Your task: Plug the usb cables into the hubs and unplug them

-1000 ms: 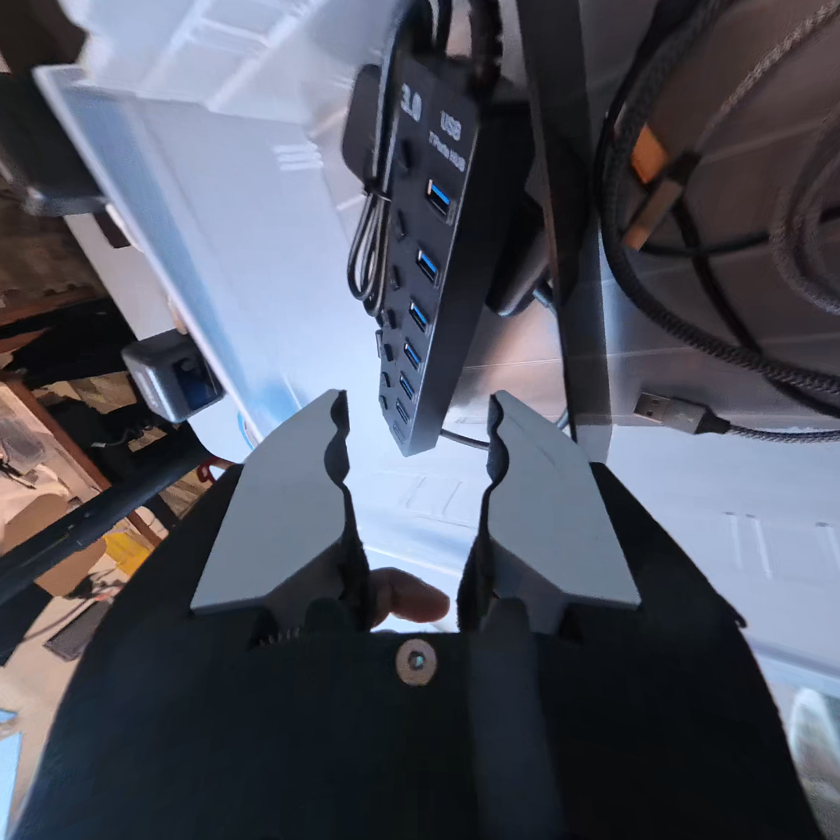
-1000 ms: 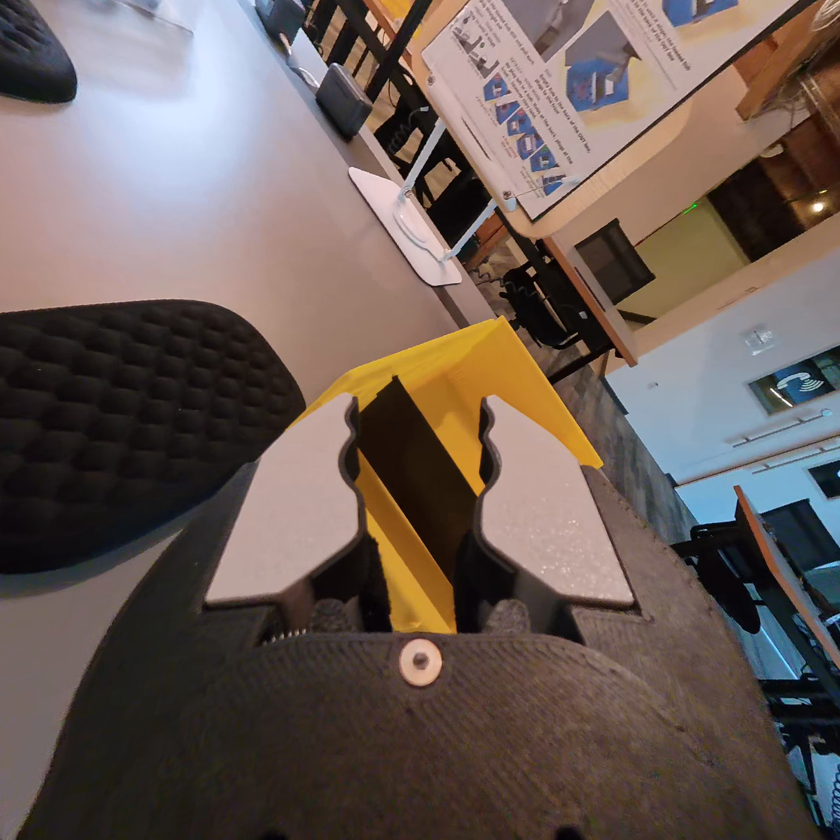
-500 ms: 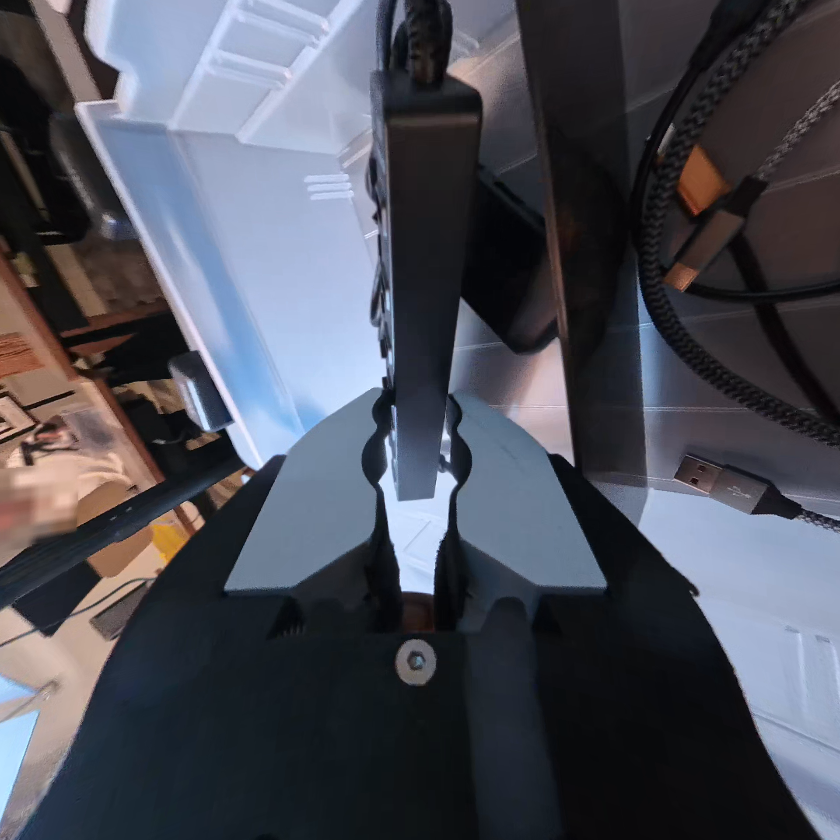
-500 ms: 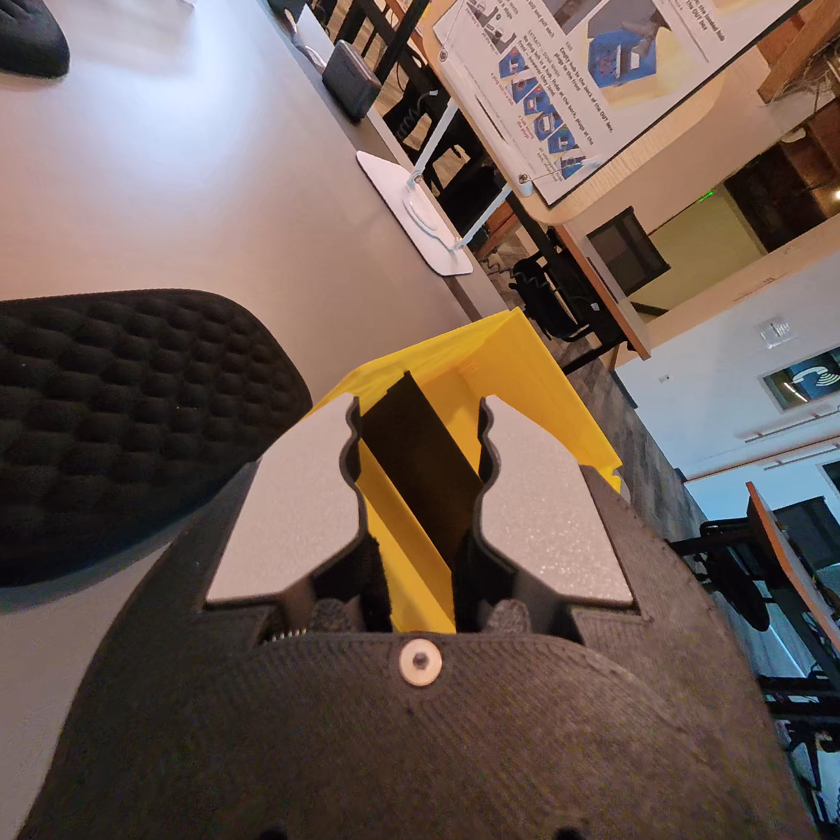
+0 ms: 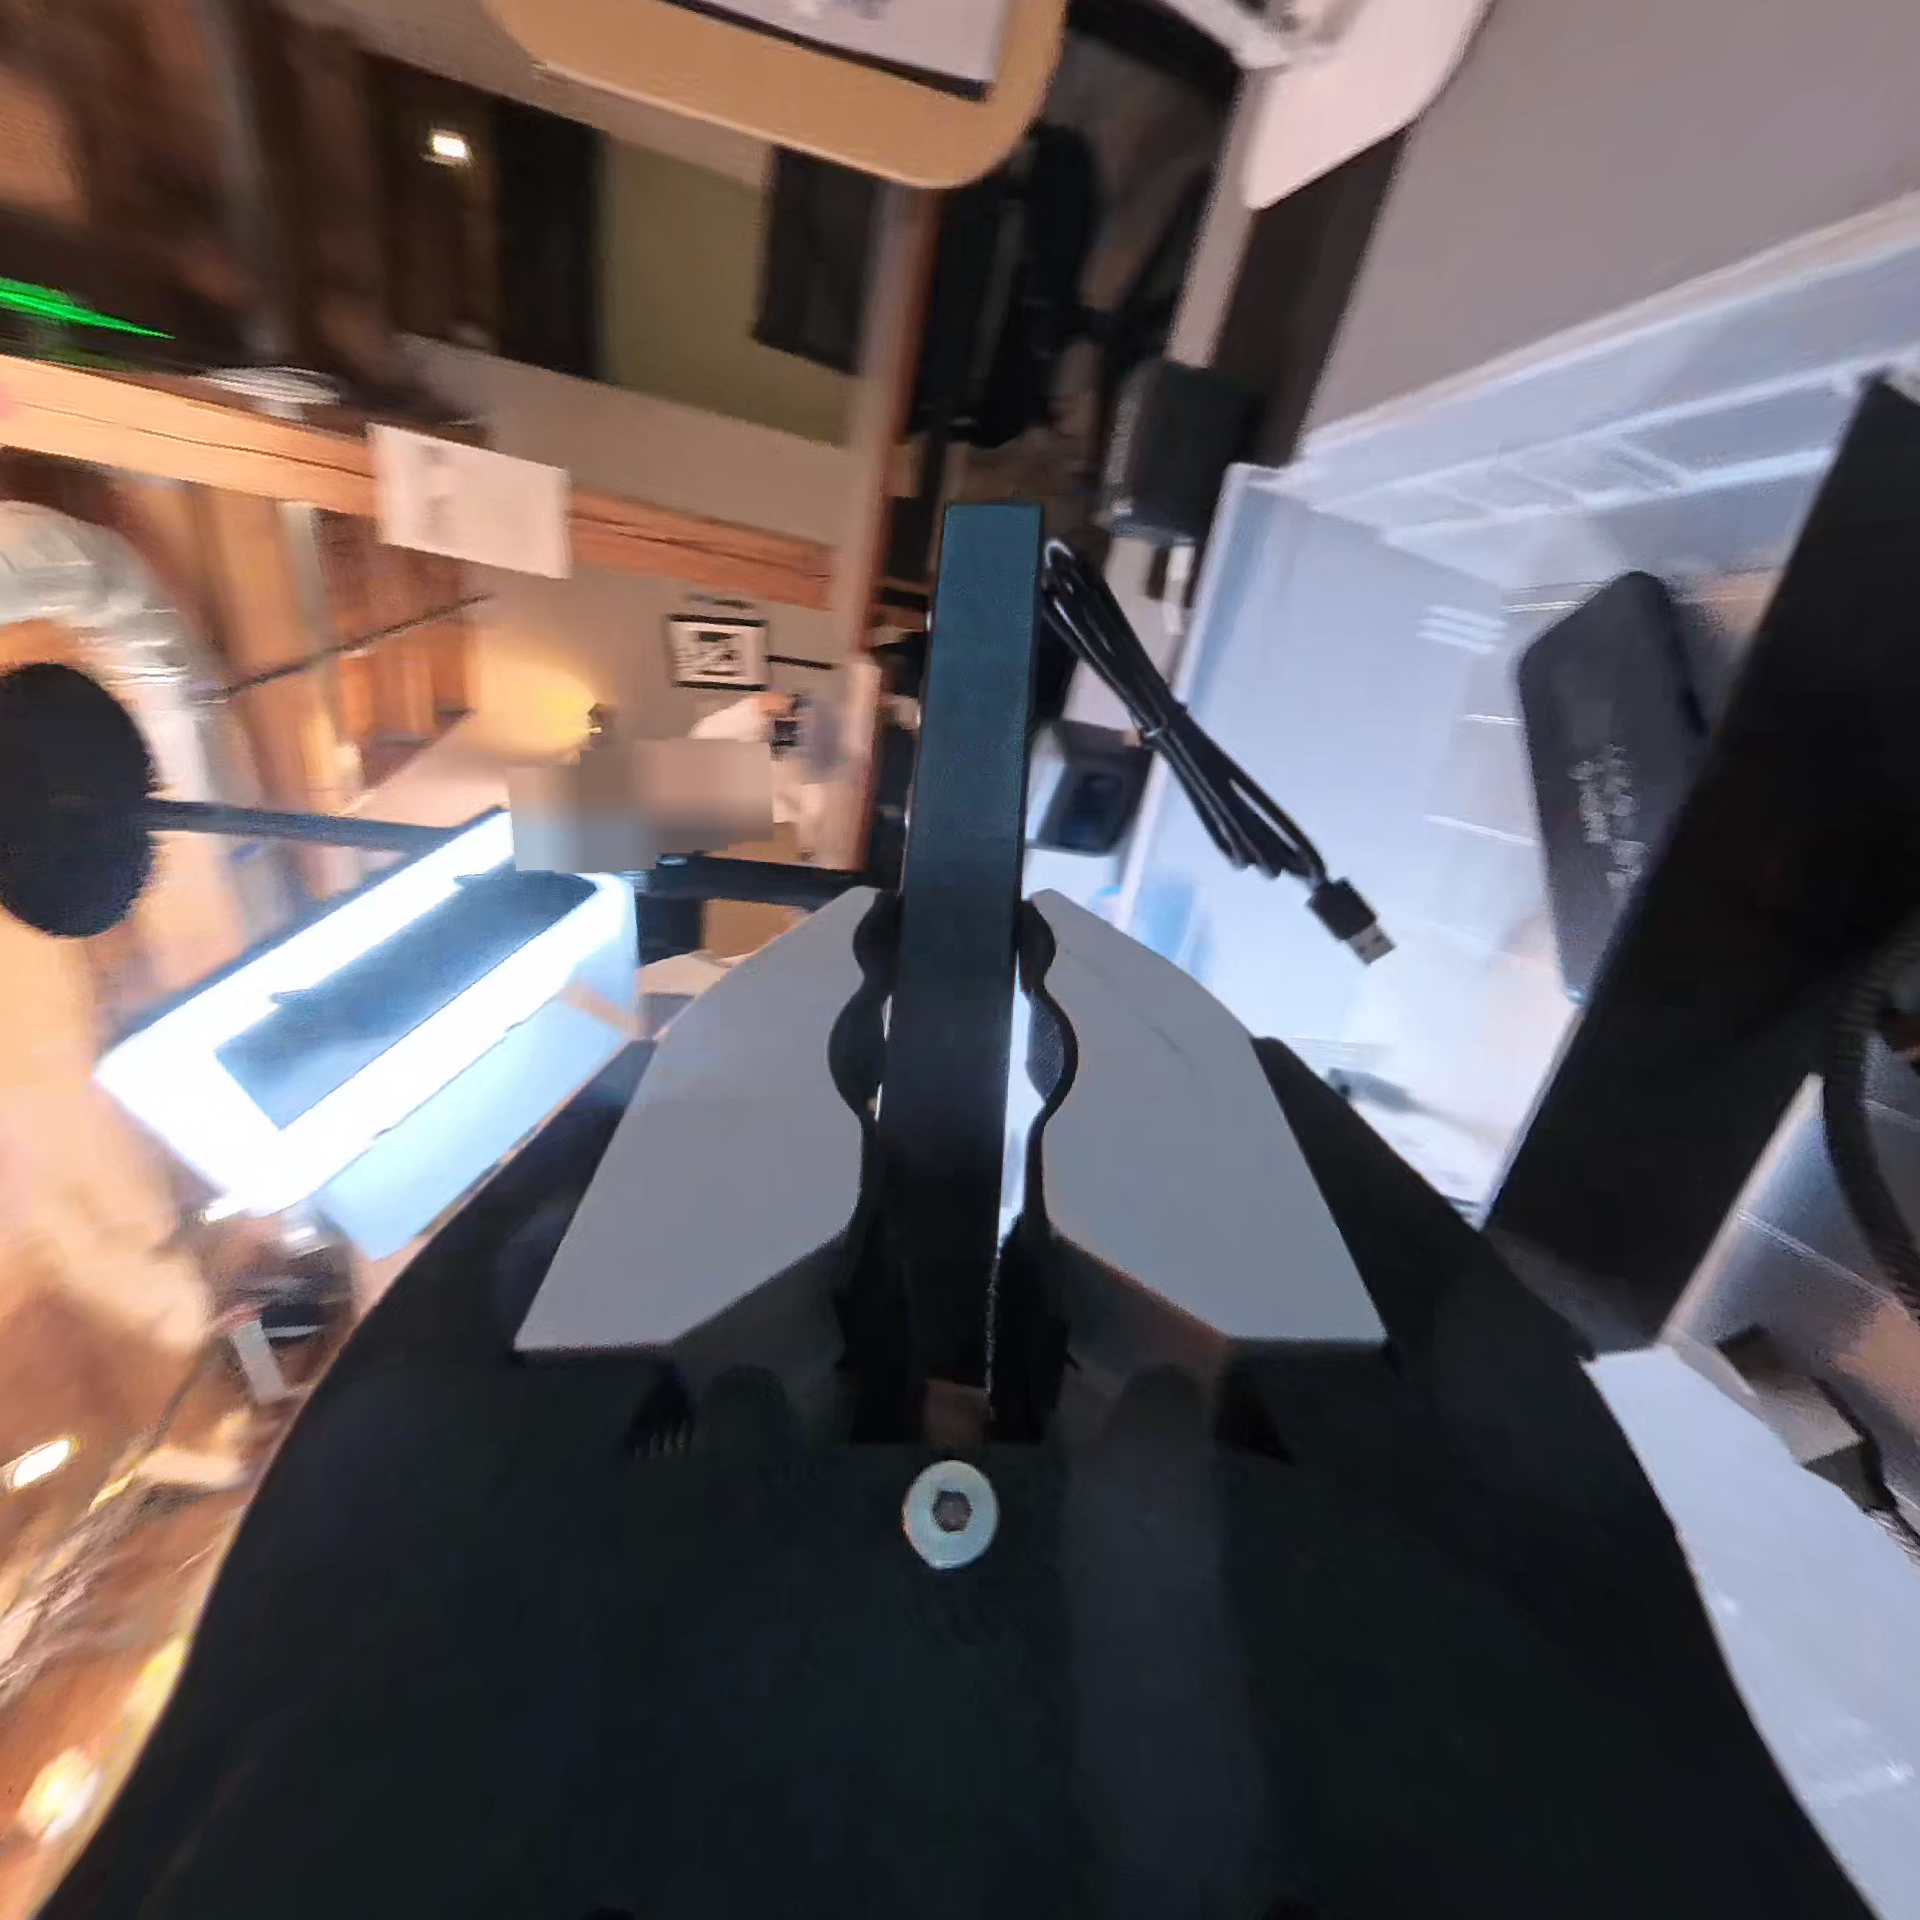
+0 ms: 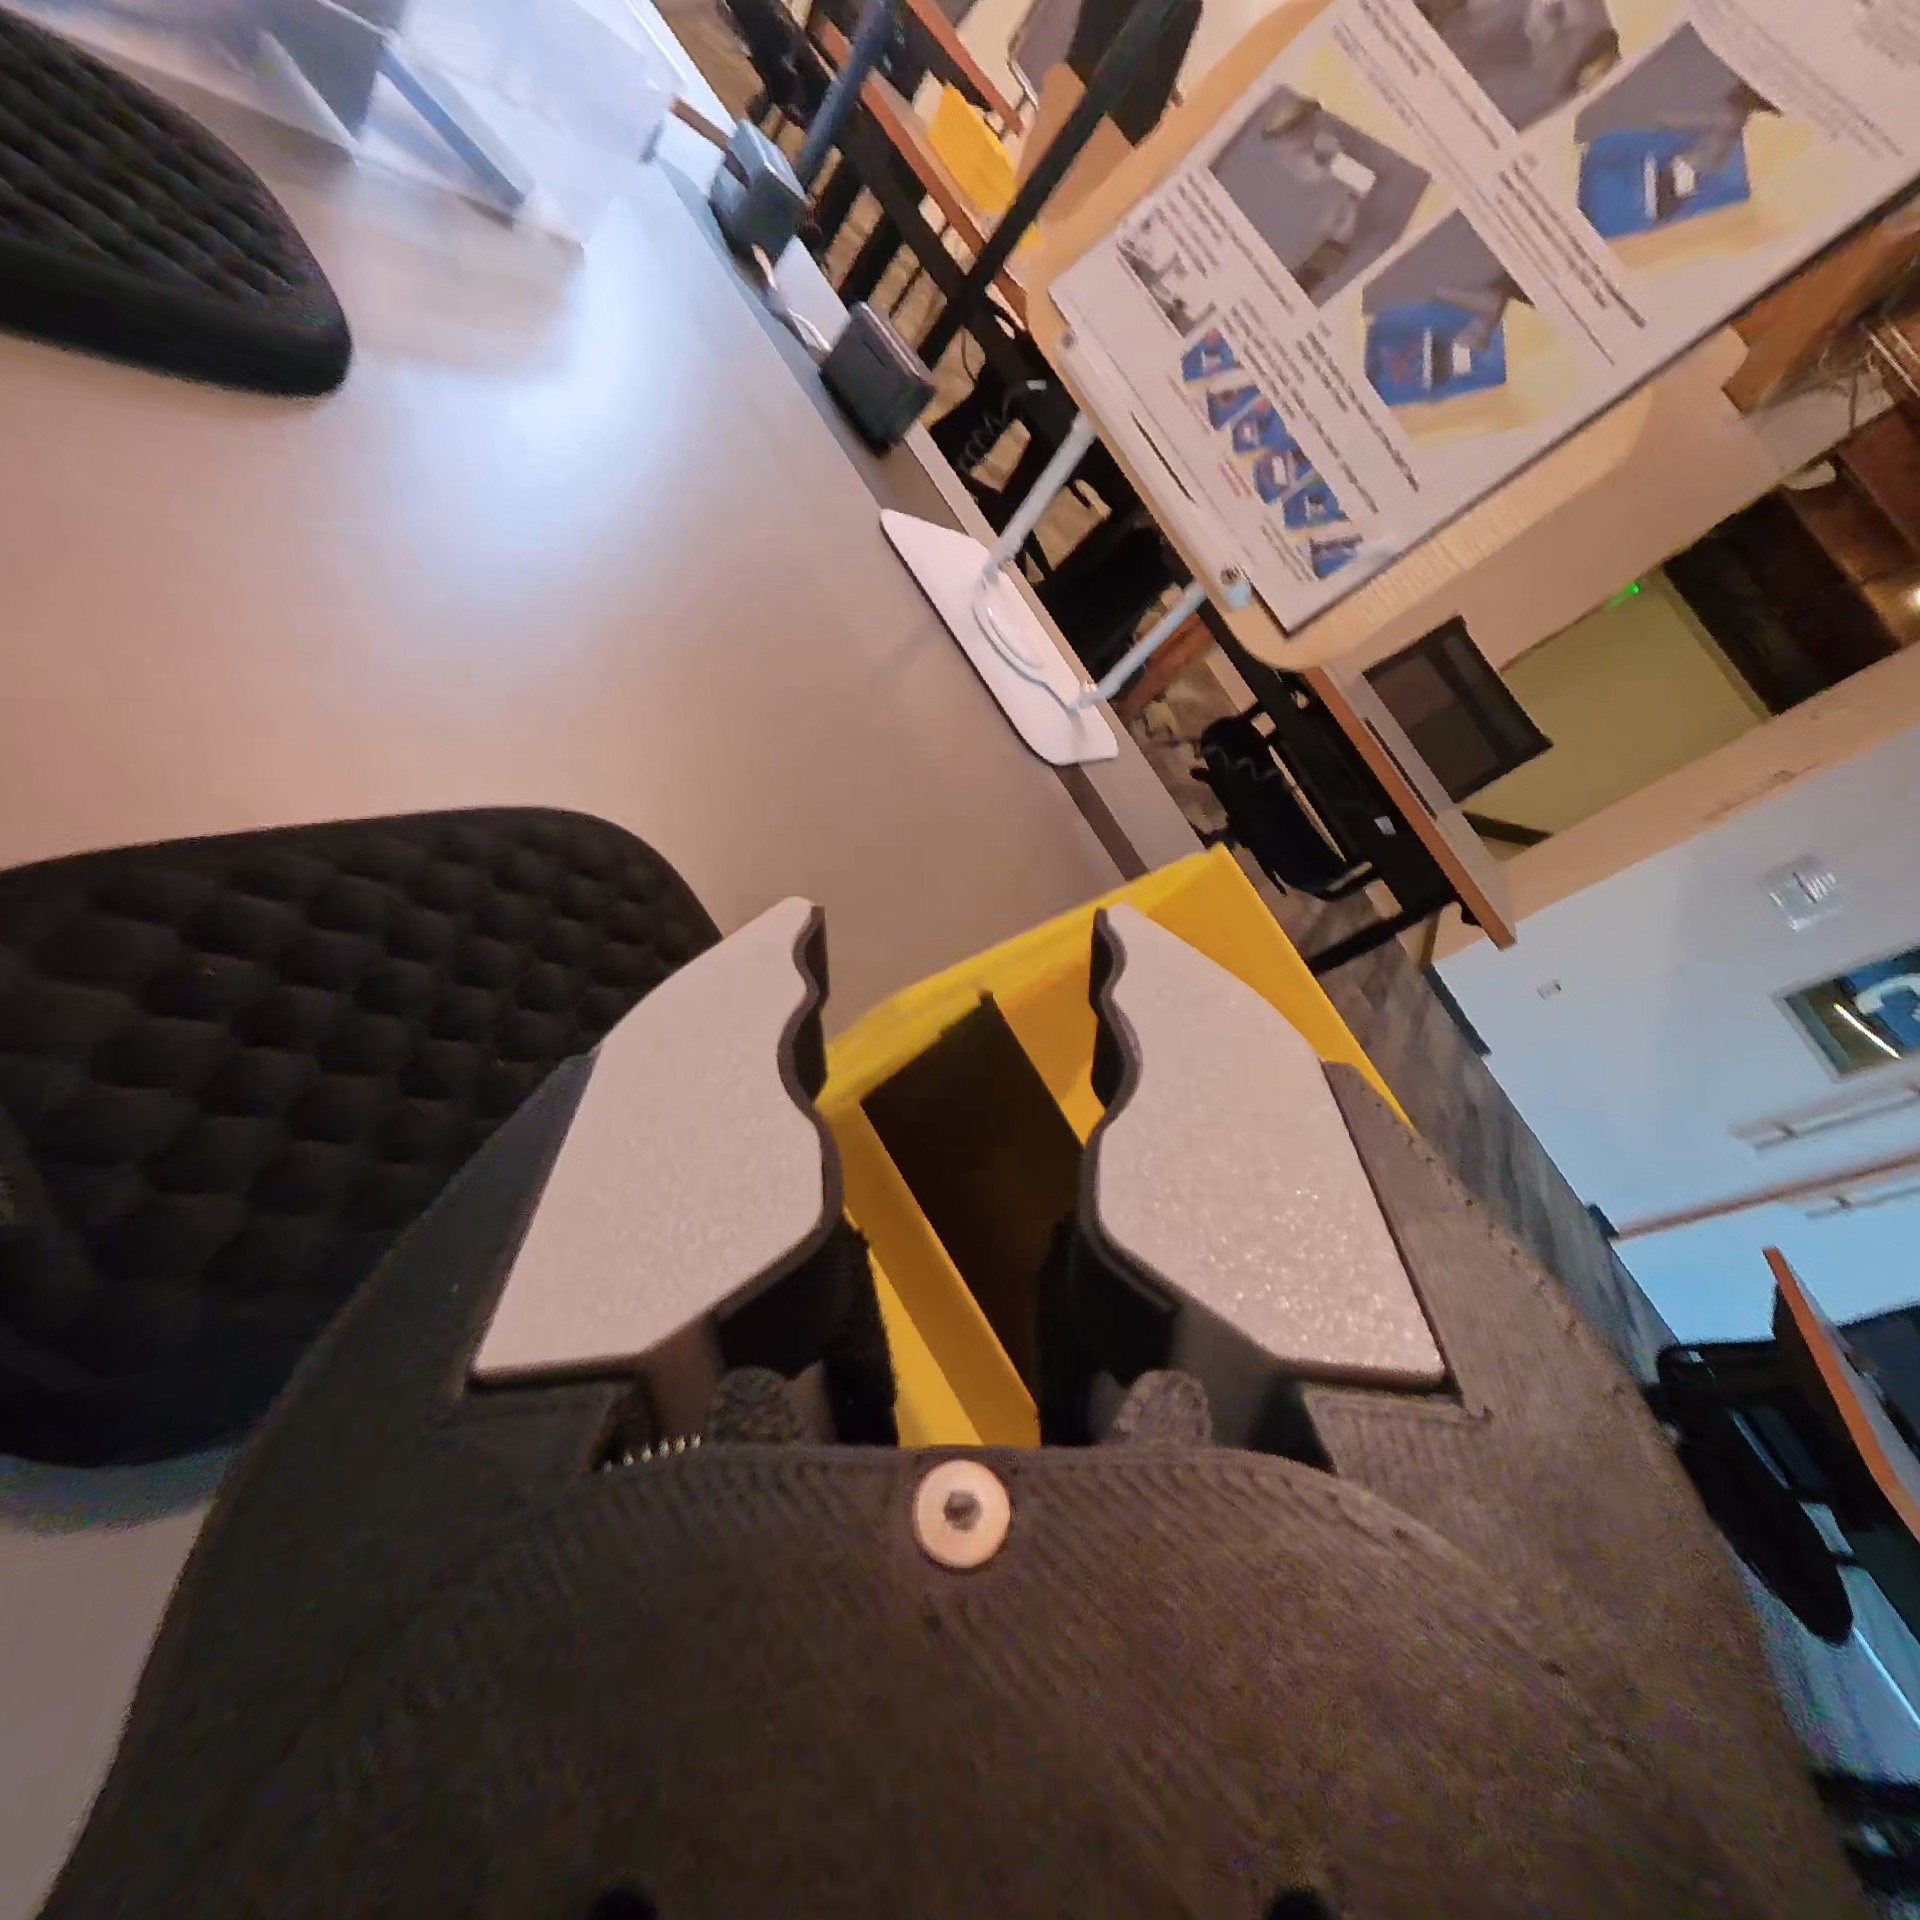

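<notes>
Between the left gripper's (image 5: 948,935) closed jaws, the hub (image 5: 971,790) is being held edge-on, lifted clear, presumably for plugging; right gripper (image 6: 961,935) is resting open, empty, over a yellow holder (image 6: 1049,997).

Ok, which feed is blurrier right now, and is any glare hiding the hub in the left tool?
Left wrist view: heavy motion blur across the background, with a blown-out white glare patch at left; the hub in the left tool stays fairly sharp and glare-free. Right wrist view: mostly crisp, slight blur at the top left, soft sheen on the table.
</notes>
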Demonstrator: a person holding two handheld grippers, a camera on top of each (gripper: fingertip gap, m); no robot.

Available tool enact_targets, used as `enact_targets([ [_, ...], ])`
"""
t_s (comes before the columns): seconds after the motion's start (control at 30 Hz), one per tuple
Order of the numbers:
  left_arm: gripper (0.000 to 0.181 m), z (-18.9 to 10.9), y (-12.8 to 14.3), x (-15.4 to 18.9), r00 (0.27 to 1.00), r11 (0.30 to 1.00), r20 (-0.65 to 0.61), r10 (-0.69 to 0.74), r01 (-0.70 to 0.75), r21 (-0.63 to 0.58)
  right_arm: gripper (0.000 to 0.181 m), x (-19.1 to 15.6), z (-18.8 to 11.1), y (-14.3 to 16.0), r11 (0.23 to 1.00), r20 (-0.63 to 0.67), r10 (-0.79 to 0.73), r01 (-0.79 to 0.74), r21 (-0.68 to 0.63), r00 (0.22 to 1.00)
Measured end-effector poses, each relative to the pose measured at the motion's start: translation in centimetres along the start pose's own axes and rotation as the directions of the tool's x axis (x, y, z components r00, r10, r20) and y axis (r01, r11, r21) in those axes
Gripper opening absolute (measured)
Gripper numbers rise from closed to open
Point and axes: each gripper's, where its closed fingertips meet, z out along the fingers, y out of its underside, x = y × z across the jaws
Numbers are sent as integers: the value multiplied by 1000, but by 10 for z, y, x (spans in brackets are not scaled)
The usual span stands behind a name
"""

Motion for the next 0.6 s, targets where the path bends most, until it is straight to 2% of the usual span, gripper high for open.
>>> enact_targets([
  [0.17,23,-35,-43,-25,975,998,220,42,-49,27,49,-21,18,-21,998,83,-40,37,41,996],
  [0.23,22,-49,-65,-33,954,996,295,52,-72,55,48,-32,26,-40,994,122,-36,23,110,992],
  [0.3,22,-64,-91,-41,920,990,387,68,-111,90,46,-42,34,-73,968,171,18,-60,245,985],
  [0.37,22,-77,-120,-42,908,983,417,42,-111,143,46,-54,41,-118,875,265,125,-233,424,956],
  [0.43,23,-88,-151,-38,902,972,432,-4,-98,215,46,-67,45,-162,699,433,229,-456,550,872],
  [0.5,23,-98,-185,-30,897,947,439,-59,-88,308,48,-82,50,-194,532,605,262,-635,560,752],
  [0.53,24,-102,-201,-23,900,932,428,-86,-80,354,50,-86,55,-204,478,662,275,-696,535,697],
  [0.6,23,-110,-231,-10,901,899,411,-139,-59,434,57,-92,71,-217,429,731,306,-774,466,610],
])
